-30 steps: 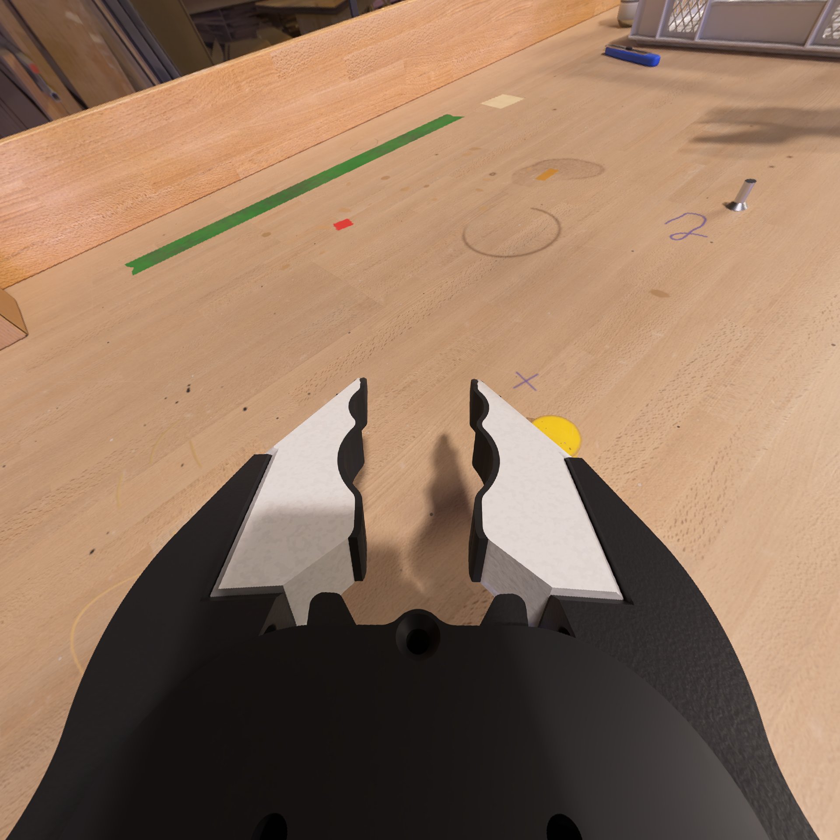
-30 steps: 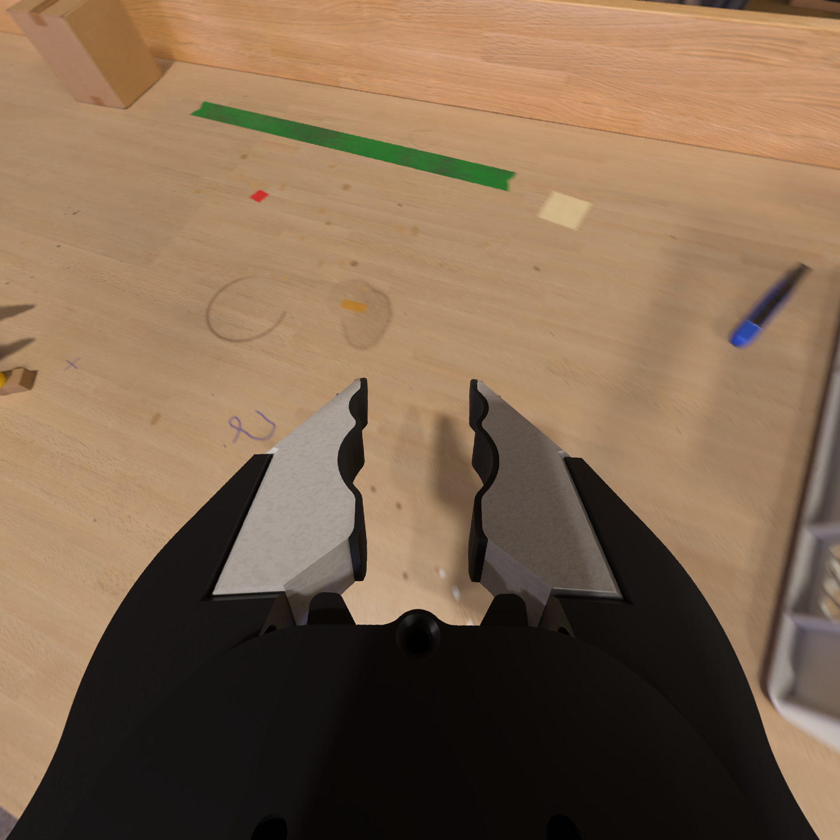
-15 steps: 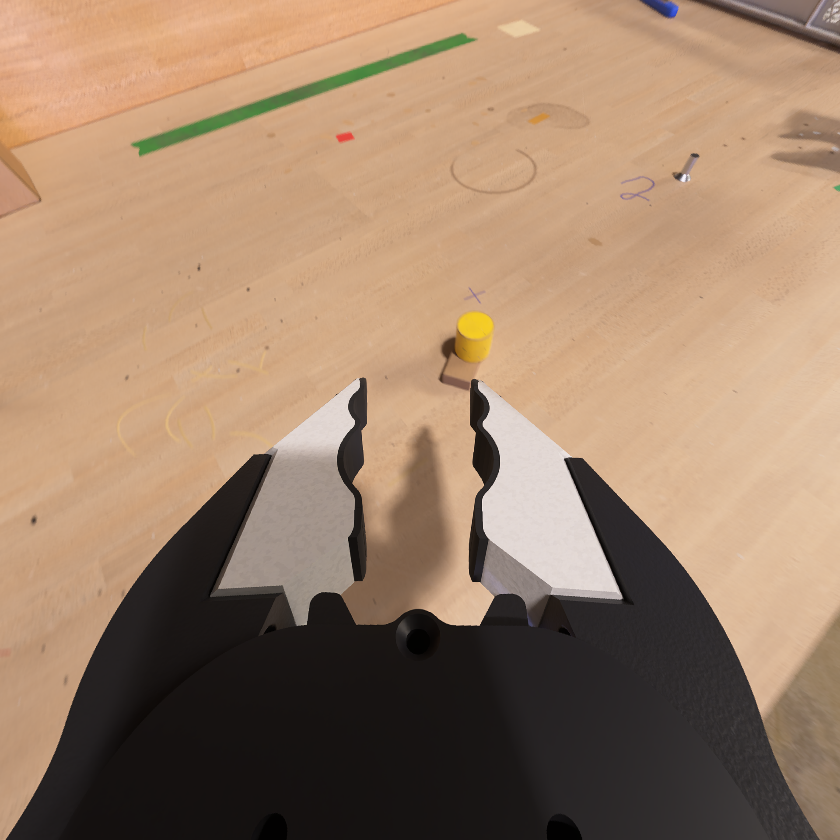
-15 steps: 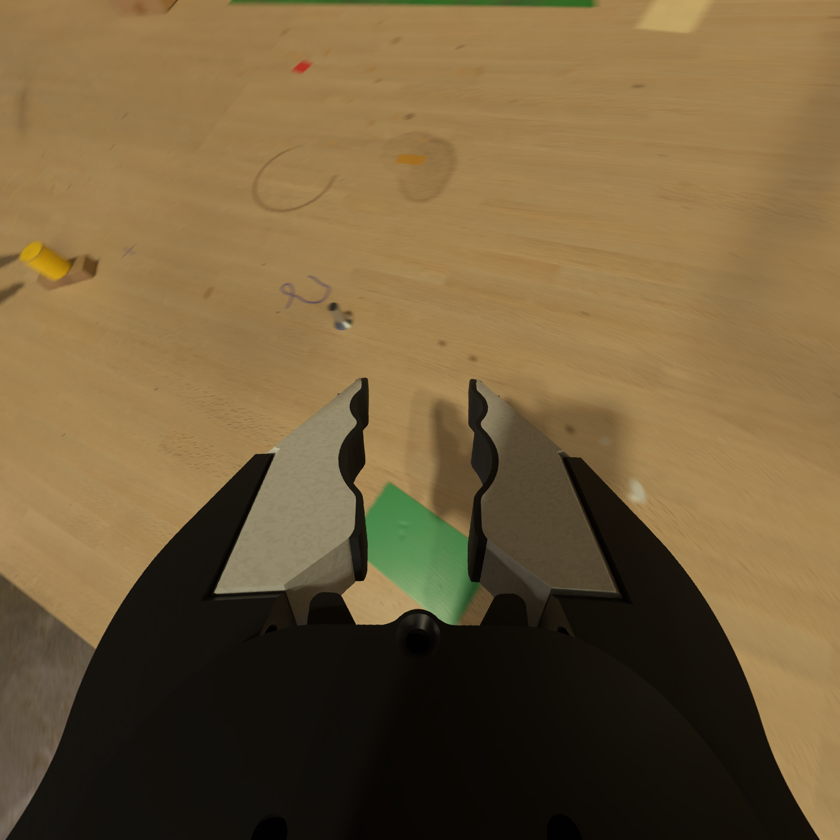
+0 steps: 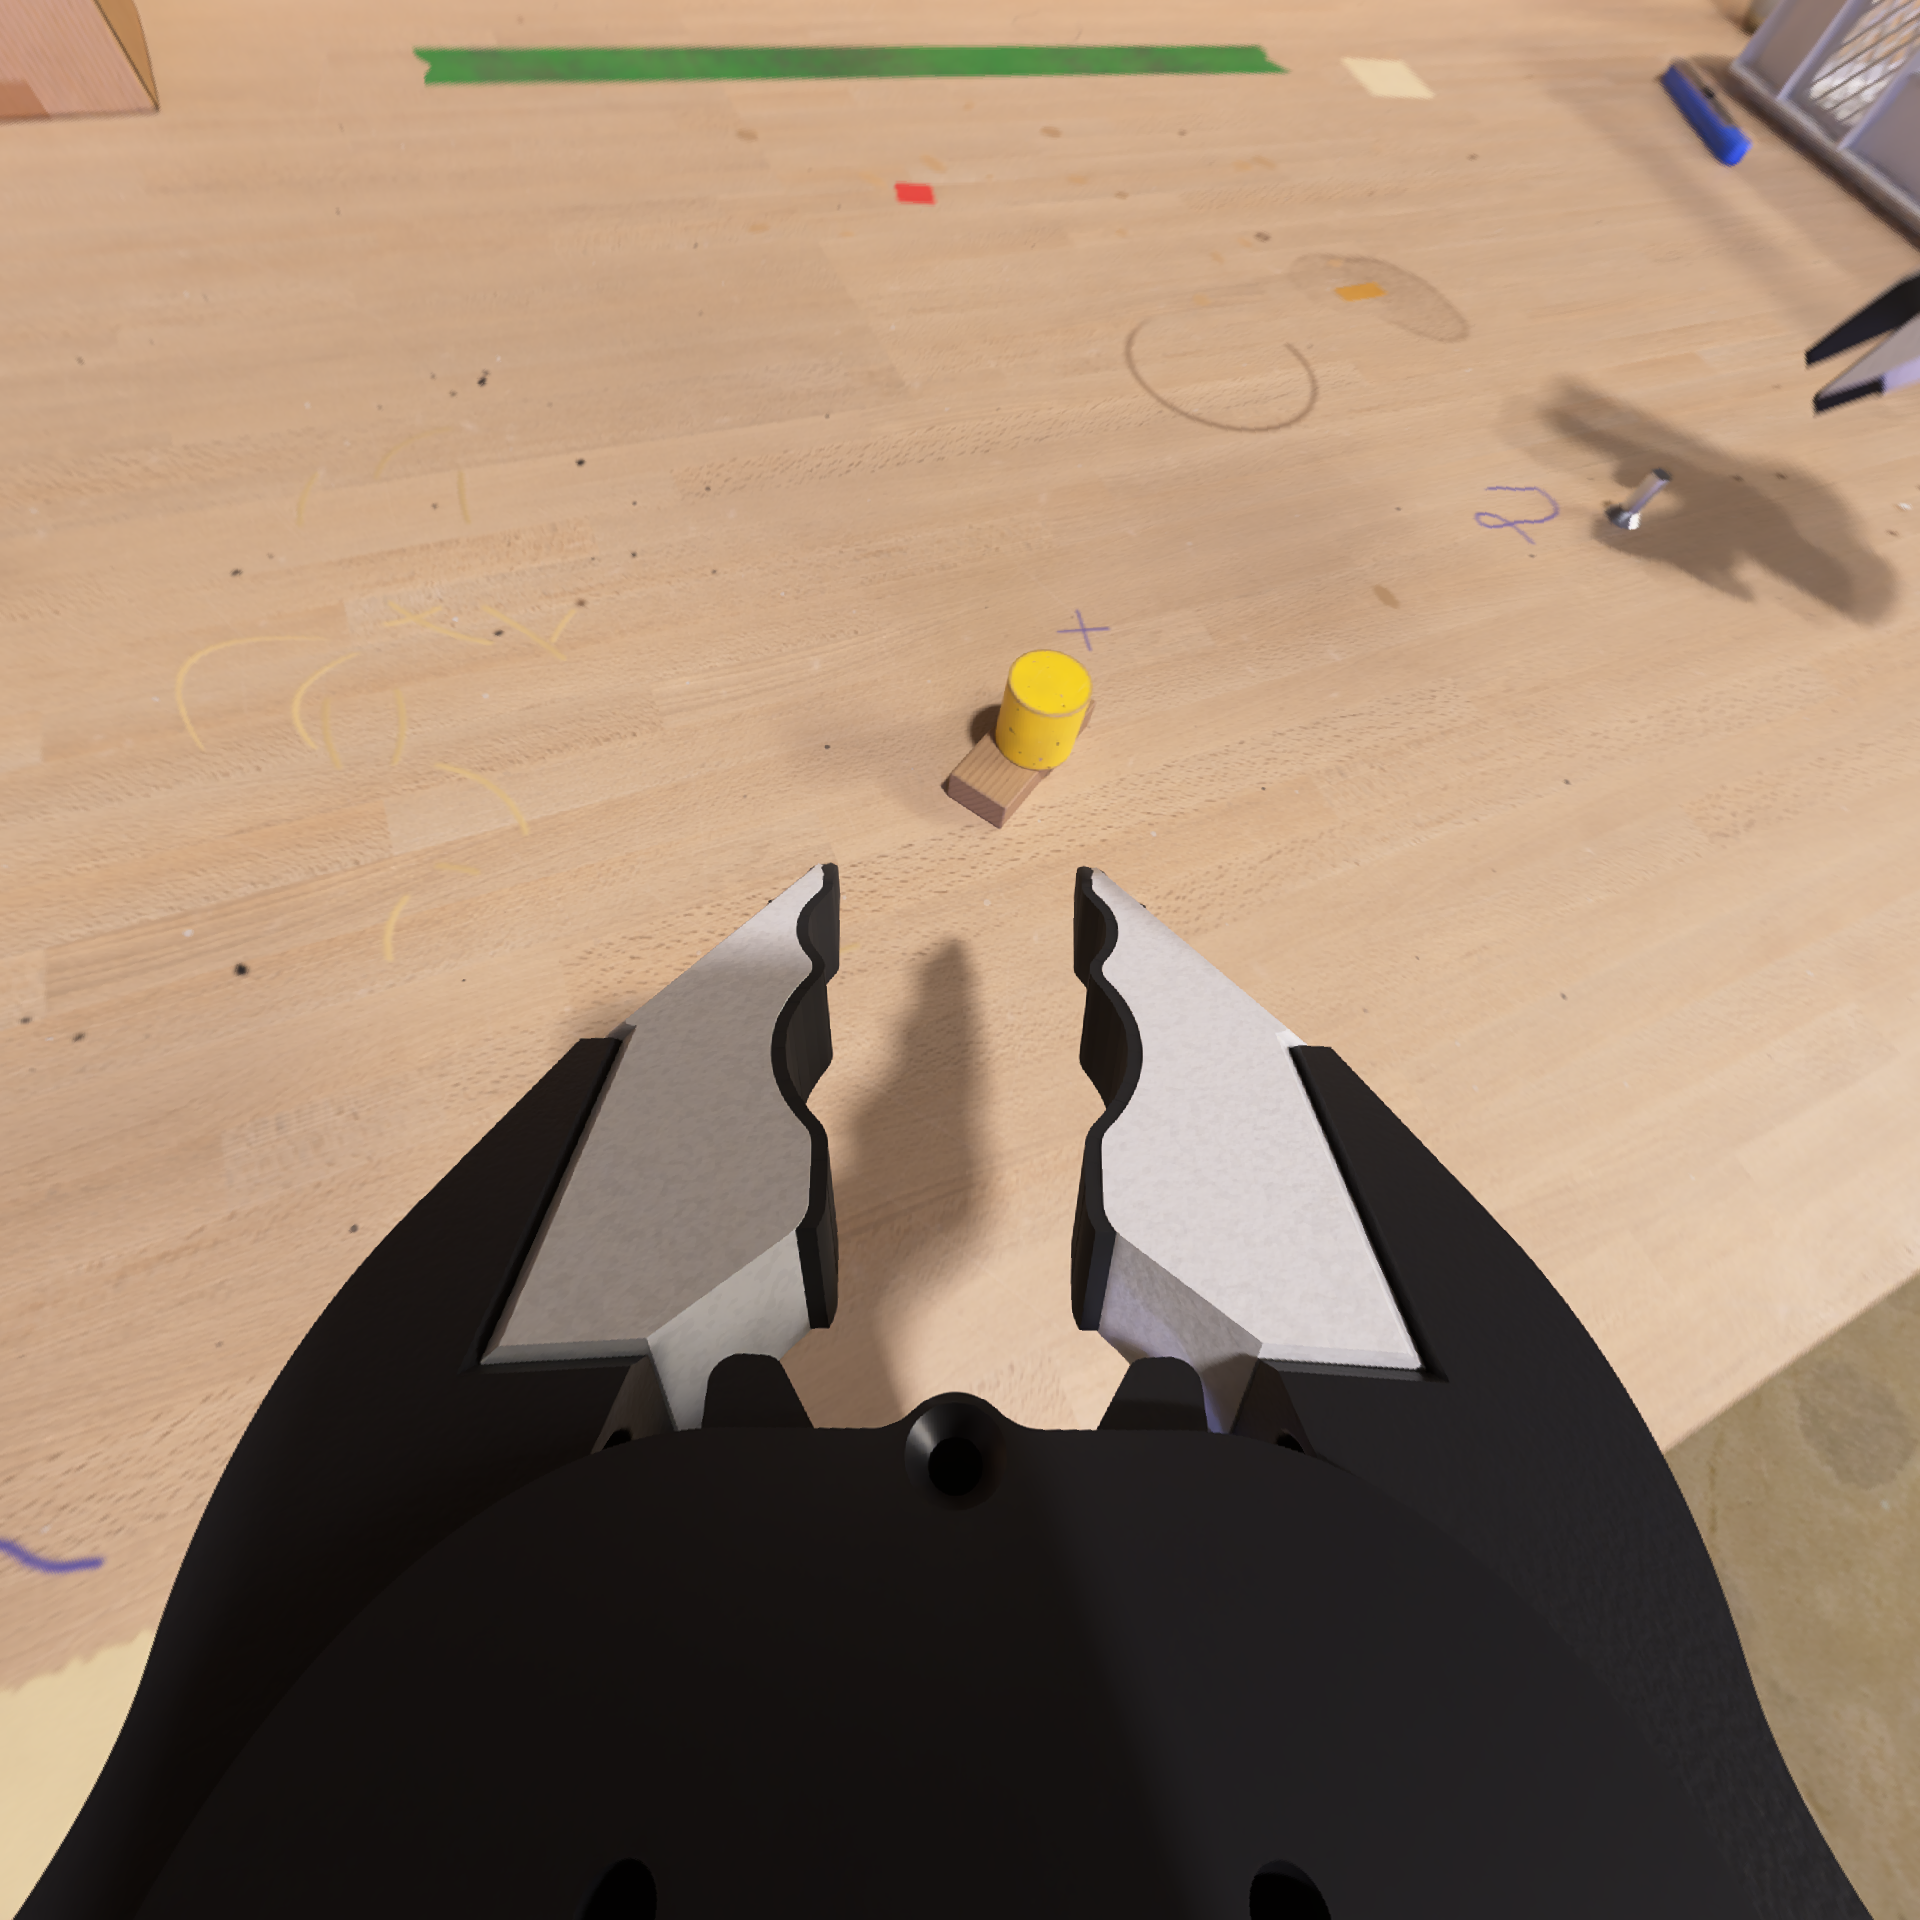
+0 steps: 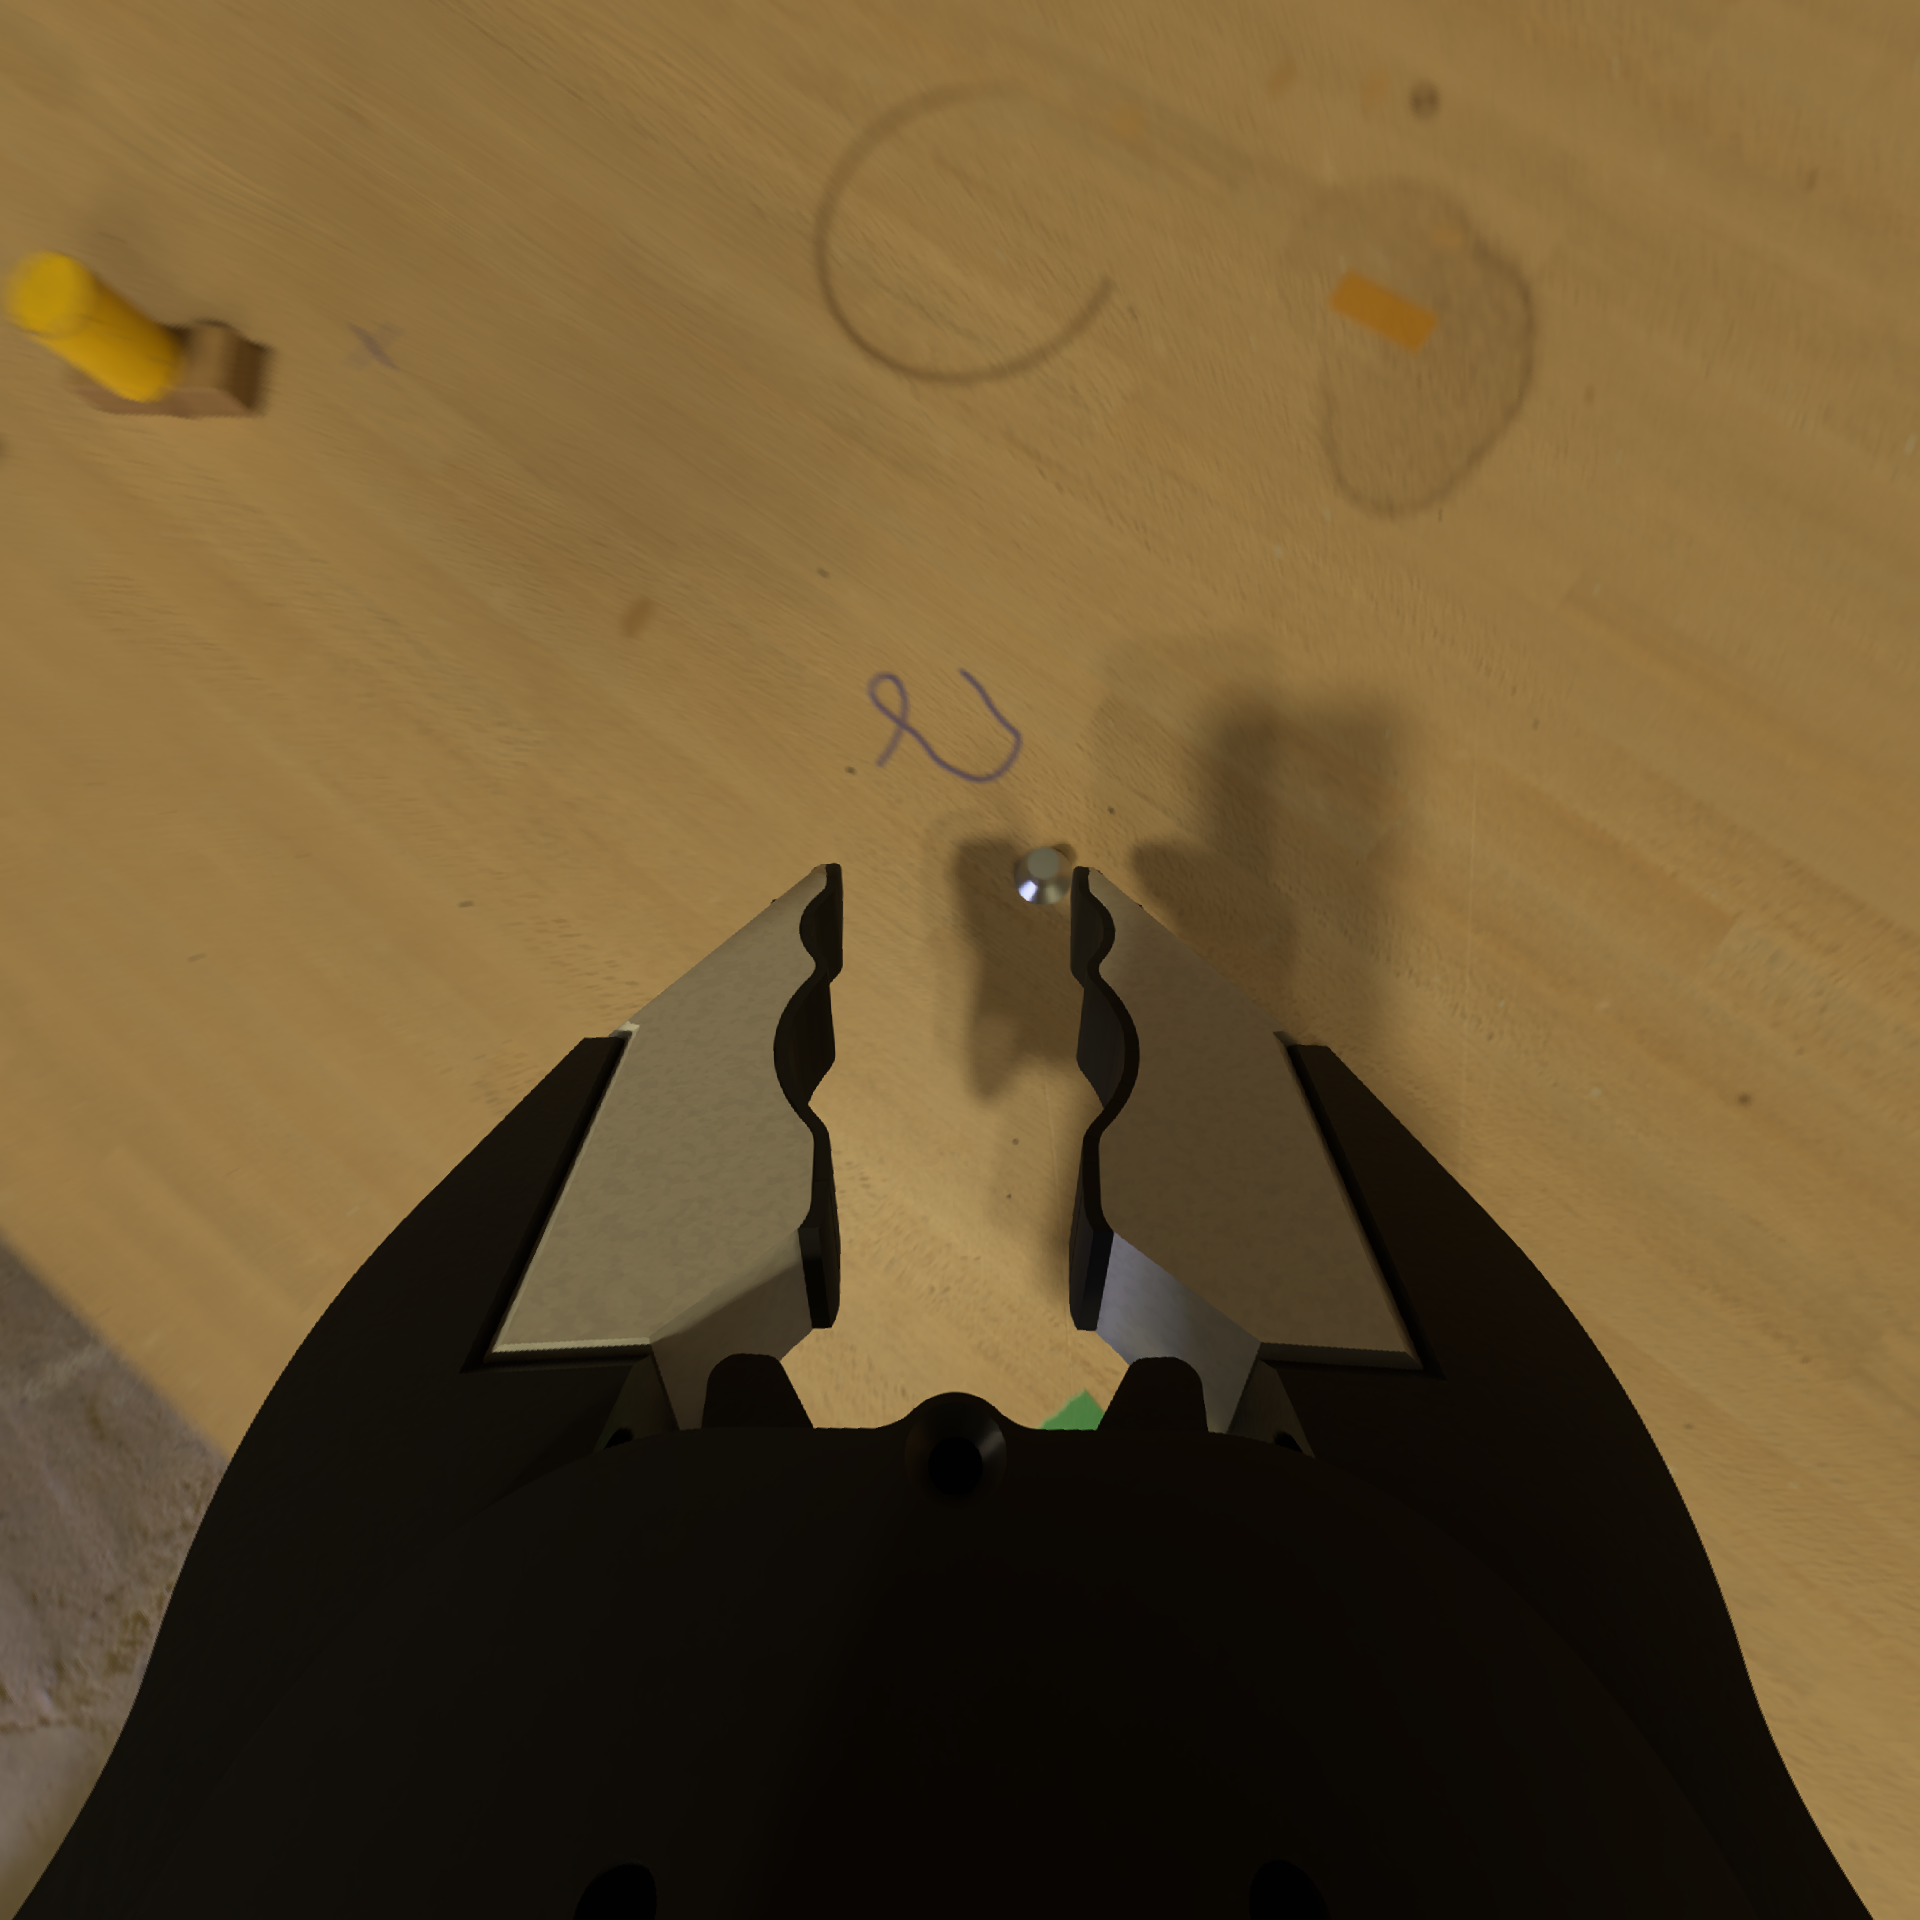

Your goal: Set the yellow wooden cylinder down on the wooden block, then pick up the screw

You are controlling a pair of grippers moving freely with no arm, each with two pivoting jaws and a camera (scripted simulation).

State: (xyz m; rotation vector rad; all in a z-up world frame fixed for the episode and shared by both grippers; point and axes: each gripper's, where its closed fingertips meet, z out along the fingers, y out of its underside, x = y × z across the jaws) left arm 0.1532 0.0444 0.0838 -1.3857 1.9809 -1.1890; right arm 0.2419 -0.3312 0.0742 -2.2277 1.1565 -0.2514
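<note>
The yellow wooden cylinder [image 5: 1042, 709] stands upright on the small wooden block [image 5: 992, 784] on the workbench, ahead of my left gripper [image 5: 956, 883], which is open, empty and apart from it. Both also show at the far left of the right wrist view, cylinder [image 6: 94, 324] on block [image 6: 223, 369]. The small metal screw [image 6: 1039, 875] stands on its head just beyond the tips of my right gripper [image 6: 956, 883], close to the right finger; that gripper is open and empty above it. The screw [image 5: 1636, 499] and the right gripper's fingertips [image 5: 1870, 353] show at the right in the left wrist view.
A green tape strip [image 5: 852, 62], a cardboard box [image 5: 73, 52], a blue pen [image 5: 1704, 109] and a grey crate [image 5: 1839, 104] lie at the far side. The bench's near edge shows at lower right [image 5: 1766, 1382] and at lower left in the right wrist view [image 6: 94, 1320].
My left gripper has drawn back and up from the cylinder, which stays on the block. My right gripper has swung down over the screw, which now sits at its fingertips.
</note>
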